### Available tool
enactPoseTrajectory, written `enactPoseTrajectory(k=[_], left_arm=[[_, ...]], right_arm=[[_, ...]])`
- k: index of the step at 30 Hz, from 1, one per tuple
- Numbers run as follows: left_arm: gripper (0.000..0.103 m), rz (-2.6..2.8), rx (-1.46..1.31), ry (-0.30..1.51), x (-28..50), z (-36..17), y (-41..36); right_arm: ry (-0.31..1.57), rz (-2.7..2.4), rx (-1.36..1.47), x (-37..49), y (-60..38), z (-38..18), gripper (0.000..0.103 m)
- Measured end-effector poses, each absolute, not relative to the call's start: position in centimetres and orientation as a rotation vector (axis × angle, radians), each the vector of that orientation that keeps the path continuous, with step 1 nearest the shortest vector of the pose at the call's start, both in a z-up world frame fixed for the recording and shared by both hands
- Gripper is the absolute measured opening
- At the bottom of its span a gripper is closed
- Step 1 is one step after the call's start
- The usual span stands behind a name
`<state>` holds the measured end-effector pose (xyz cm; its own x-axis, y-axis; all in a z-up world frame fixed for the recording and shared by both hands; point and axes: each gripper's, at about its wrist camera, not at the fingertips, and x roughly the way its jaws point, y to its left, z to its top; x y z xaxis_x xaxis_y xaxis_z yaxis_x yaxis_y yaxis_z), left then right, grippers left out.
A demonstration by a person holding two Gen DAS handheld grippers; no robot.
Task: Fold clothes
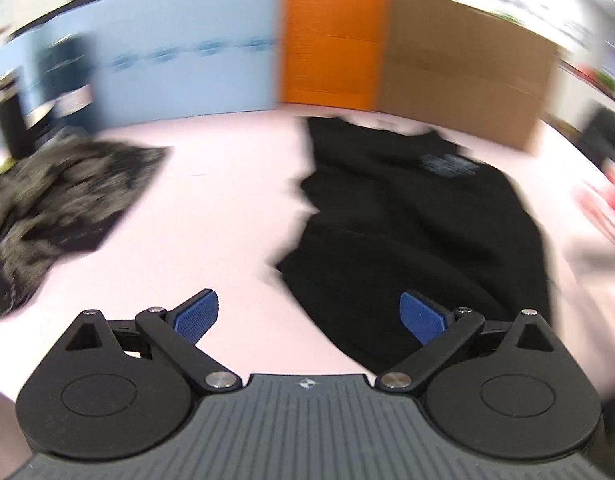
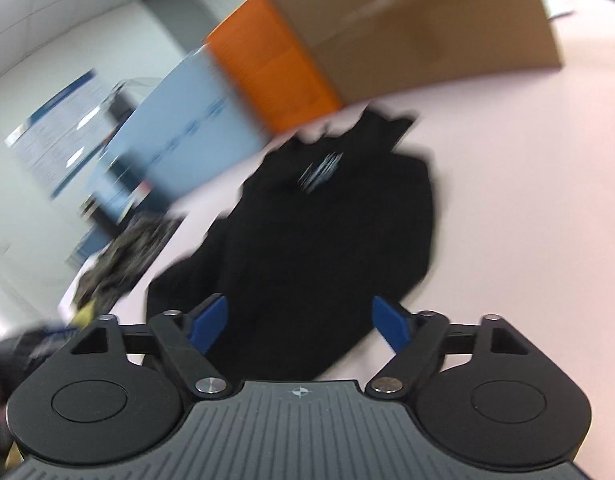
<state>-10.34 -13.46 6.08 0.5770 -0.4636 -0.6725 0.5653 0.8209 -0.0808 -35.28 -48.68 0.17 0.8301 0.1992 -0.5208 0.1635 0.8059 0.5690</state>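
A black shirt [image 1: 407,224] with a small pale chest logo lies partly folded on the pale pink table [image 1: 211,216]. It also shows in the right wrist view [image 2: 315,232]. My left gripper [image 1: 309,314] is open and empty above the table, at the shirt's near left edge. My right gripper [image 2: 301,322] is open and empty, just above the shirt's near edge. Both views are motion-blurred.
A dark camouflage garment [image 1: 63,196] lies at the table's left, also in the right wrist view [image 2: 123,256]. Blue [image 1: 187,68], orange [image 1: 331,44] and brown cardboard [image 1: 467,64] panels stand along the far edge. Something red and white [image 1: 603,208] lies at the right.
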Motion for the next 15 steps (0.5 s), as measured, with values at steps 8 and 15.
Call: enactPoseTrajectory(k=[8, 15], left_arm=[[0.063, -0.564, 0.240, 0.810, -4.3, 2.0, -19.9], [0.004, -0.549, 0.306, 0.774, -7.7, 2.3, -20.7]], right_arm=[[0.586, 0.090, 0.705, -39.2, -43.4, -2.4, 0.090], [0.583, 0.134, 0.601, -39.3, -42.3, -1.1, 0.095]])
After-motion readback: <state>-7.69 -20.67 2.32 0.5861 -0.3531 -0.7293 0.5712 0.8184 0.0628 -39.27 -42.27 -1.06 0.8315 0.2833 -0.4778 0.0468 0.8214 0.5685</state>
